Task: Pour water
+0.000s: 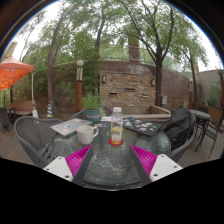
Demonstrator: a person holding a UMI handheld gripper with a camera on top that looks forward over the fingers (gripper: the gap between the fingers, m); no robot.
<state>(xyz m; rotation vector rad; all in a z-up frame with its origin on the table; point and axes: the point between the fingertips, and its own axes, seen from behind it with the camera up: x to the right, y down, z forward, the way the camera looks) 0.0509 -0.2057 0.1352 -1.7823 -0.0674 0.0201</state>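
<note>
Outdoor patio with trees and a stone wall behind. Gripper (112, 160) fingers are spread wide, holding nothing, over a round glass table (100, 172). Bottle (116, 126) stands just ahead between them, mug (86, 133) beside it to the left. Risk I'd guess: a skewed approach clips the tall bottle, toppling it onto the glass.

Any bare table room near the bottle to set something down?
Free: the glass tabletop just ahead of the open fingers, nearer than the bottle and mug. Crowded: the far side, with papers behind the mug and dark items beside the bottle.
</note>
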